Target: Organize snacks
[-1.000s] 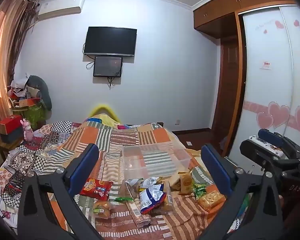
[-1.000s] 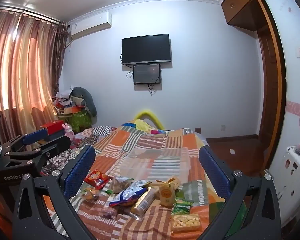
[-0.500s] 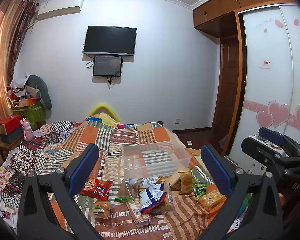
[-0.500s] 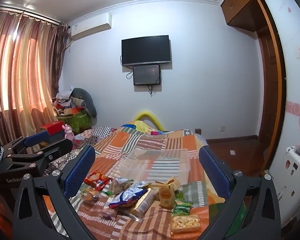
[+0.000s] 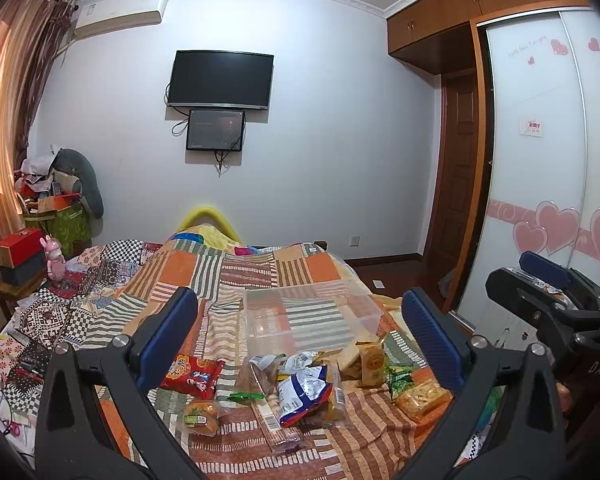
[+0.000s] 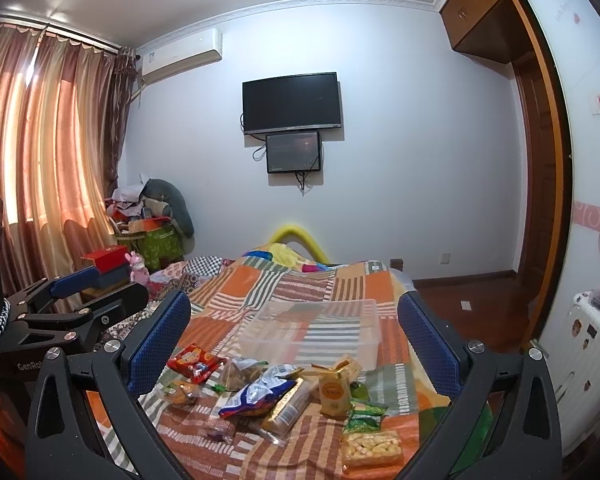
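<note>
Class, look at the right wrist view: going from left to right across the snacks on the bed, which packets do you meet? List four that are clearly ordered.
Red packet → blue and white bag → yellow carton → clear pack of yellow puffs.

My left wrist view from the bed's (image 5: pixel 236 276) near edge facing the far wall, my right alongside, both sharing the clear bin (image 5: pixel 308 316) (image 6: pixel 312 332), snacks near

snacks (image 5: pixel 300 384) on bed (image 5: pixel 236 276), bin (image 5: pixel 308 316) behind
</note>
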A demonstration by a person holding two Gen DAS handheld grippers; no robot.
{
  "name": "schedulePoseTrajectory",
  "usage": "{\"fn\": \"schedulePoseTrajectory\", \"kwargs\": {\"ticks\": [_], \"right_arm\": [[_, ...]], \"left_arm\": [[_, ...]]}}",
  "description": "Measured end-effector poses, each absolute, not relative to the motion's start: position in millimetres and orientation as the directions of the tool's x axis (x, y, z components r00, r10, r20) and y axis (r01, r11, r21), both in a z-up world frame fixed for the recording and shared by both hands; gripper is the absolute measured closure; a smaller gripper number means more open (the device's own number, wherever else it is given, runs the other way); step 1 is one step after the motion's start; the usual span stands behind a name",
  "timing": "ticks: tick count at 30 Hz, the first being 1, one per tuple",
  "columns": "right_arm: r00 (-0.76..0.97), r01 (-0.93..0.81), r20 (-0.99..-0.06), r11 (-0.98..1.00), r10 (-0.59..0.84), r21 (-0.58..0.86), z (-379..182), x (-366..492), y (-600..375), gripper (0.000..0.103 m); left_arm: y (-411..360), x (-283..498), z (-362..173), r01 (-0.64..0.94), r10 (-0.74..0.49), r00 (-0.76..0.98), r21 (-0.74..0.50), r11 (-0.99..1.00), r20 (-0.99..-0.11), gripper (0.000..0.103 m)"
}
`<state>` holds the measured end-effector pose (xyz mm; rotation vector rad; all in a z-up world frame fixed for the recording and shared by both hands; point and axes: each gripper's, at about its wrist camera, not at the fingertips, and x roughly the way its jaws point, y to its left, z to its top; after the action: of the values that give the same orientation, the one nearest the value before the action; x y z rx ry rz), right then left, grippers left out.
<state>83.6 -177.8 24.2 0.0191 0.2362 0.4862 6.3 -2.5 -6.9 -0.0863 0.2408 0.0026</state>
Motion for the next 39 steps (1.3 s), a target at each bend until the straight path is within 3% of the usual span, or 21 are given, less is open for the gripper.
{"fn": "schedulePoseTrajectory", "kwargs": {"ticks": [39], "right_arm": [[0.852,-0.463,-0.231,0.882,0.471,0.091,19.6,87.7,-179.6,0.000]], "left_arm": [[-3.1,5.7,-6.8,-0.020,-0.001,0.969,-0.085,0.996,-0.247,0.000]]}}
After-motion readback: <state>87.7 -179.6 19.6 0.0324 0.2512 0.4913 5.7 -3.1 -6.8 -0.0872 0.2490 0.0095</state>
